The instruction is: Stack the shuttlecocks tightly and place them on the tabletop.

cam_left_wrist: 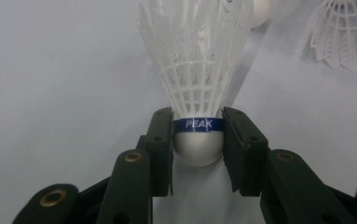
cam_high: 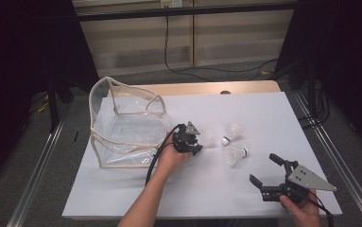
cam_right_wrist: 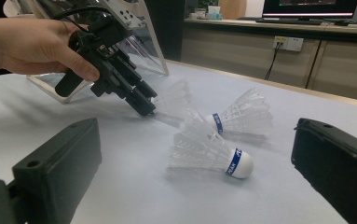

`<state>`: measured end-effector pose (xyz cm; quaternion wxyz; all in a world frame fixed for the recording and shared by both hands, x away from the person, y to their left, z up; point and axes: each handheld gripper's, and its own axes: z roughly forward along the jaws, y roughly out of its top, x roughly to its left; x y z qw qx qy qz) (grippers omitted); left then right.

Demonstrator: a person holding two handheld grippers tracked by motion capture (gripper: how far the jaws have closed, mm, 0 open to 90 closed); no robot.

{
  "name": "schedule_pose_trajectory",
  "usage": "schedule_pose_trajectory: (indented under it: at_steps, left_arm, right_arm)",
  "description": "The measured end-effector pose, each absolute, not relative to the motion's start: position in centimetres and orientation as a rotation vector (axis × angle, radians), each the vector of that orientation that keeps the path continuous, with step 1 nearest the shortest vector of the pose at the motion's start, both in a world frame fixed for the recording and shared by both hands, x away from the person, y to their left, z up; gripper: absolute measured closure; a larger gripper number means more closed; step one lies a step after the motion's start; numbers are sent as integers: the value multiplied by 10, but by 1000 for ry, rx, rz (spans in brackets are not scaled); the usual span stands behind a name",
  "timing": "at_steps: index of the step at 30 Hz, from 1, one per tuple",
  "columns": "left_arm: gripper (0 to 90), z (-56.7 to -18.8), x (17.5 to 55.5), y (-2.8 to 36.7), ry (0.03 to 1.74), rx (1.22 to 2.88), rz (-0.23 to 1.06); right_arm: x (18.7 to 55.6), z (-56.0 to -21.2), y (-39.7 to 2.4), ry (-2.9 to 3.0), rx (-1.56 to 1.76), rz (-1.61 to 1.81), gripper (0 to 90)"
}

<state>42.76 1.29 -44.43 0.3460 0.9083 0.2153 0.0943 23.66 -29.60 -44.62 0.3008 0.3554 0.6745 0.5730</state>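
- Shuttlecock point(cam_left_wrist: 195, 70) clamped at its white cork base: we see the left tongs point(cam_left_wrist: 197, 140) pressed on either side of the blue band, feathers pointing away from the camera, on the white surface point(cam_high: 226, 189) just right of the clear bag point(cam_high: 122, 127).
- Left hand point(cam_high: 171, 158) comes in beside the bag's lower right corner; in the right gripper view the left tongs point(cam_right_wrist: 143, 105) angle down to the surface, with the held feathers a pale blur at their tip.
- Two more shuttlecocks lie loose on their sides: the far shuttlecock point(cam_high: 232, 133) and the near shuttlecock point(cam_high: 235, 154), close together and well apart from the bag.
- Right tongs point(cam_high: 267, 169) stand wide with nothing between them, near the front right of the surface, aimed towards the near shuttlecock point(cam_right_wrist: 211, 151).
- We judge the packing barely begun: one piece is gripped but not yet lifted, the bag looks to hold none, though glare on its clear walls leaves us unsure, and two pieces wait.
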Motion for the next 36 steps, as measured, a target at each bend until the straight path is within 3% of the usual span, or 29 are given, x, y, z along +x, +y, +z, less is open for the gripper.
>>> schedule_pose_trajectory:
  at_steps: [6,12,36]
  left_arm:
    - [644,-445,427,11,565,2354,228]
    - [537,-445,426,11,591,2343,231]
    - [417,-441,418,8,656,2226,239]
  right_arm:
    - [237,-446,-295,1791,939,1522,11]
    - [236,-446,-296,1791,945,1520,11]
    - [237,-447,-294,1797,946,1524,11]
